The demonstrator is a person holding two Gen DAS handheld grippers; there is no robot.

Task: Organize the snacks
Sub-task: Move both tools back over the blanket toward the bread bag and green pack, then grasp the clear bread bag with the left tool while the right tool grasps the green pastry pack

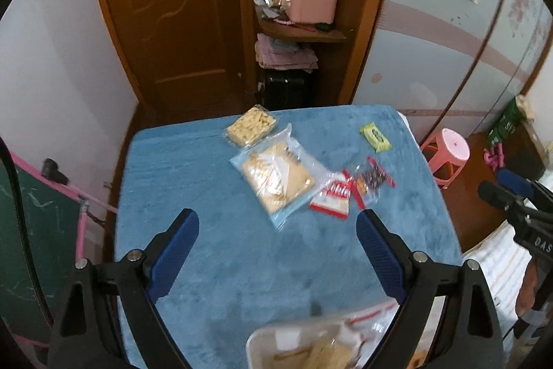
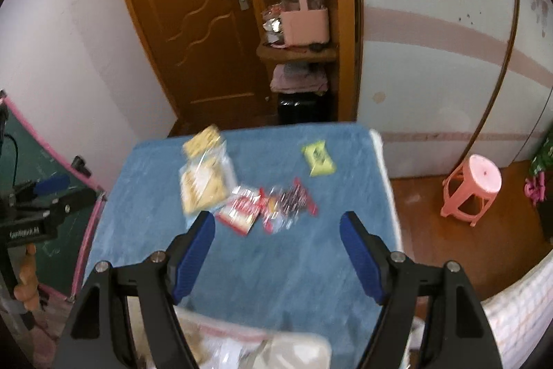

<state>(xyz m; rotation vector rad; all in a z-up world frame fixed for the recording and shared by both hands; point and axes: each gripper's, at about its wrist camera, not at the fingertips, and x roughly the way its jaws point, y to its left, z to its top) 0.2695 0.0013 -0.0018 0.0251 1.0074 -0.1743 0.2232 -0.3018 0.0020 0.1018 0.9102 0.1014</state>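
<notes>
A white tray [image 1: 266, 344] of snacks sits at the bottom edge below my left tongs [image 1: 277, 223]; both left and right tongs [image 2: 277, 225] gape empty. Snack packets [image 1: 276, 178] lie mid-frame on the blue table [image 1: 207, 265].

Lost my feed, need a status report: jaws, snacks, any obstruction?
Left gripper and right gripper open, empty. Five snack packets loose on blue cloth, yellow packet apart. Nothing blocking.

Pink stool [image 2: 473, 187] beside blue-covered table [image 2: 311, 265], wooden door [image 2: 193, 23] behind.
</notes>
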